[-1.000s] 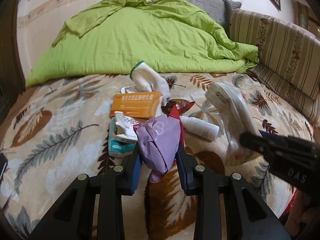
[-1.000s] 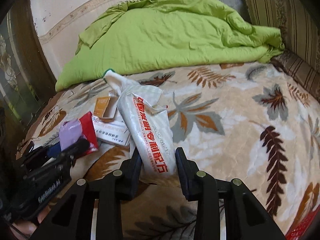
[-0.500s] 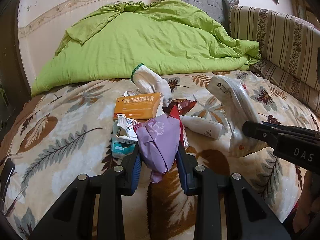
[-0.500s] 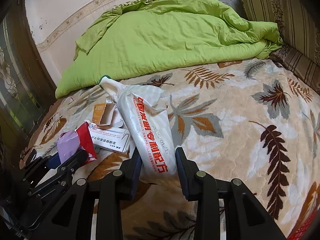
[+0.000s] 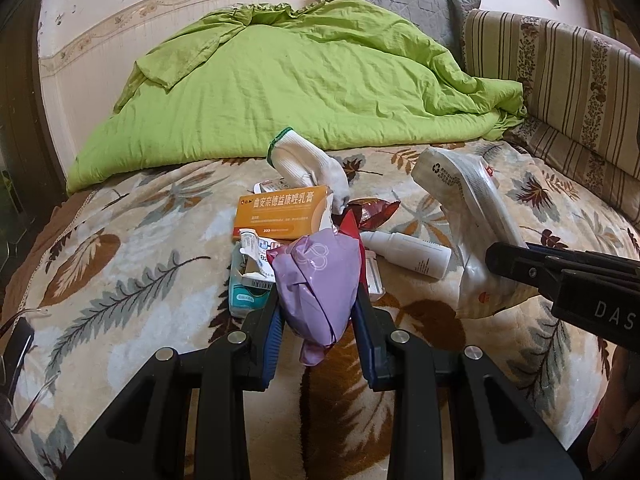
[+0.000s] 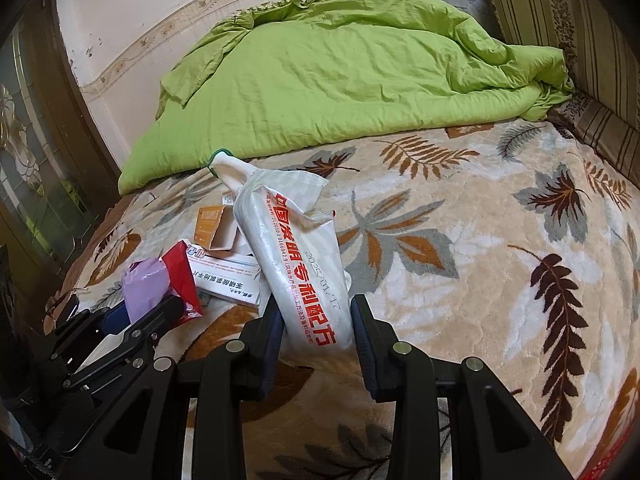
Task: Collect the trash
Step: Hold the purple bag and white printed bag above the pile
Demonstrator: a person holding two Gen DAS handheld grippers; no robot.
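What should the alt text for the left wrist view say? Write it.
The left claw grips a crumpled purple wrapper above a leaf-patterned blanket. Beyond lie an orange box, a white bottle and a white glove; the right claw holds a white bag.

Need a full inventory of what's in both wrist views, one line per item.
purple wrapper: 1, lilac, in left gripper
red wrapper: 1, red, against the purple wrapper
white pouch: 1, white with red print, in right gripper
orange box: 1, orange, on blanket mid-pile
white bottle: 1, white, lying right of the pile
teal box: 1, teal, torn open, left of the purple wrapper
white glove: 1, white with green cuff, behind the orange box
leaf blanket: 1, beige, covering the bed
green quilt: 1, lime, heaped at the back
striped cushion: 1, brown-beige, right
left gripper: 1, black, shut
right gripper: 1, black, shut
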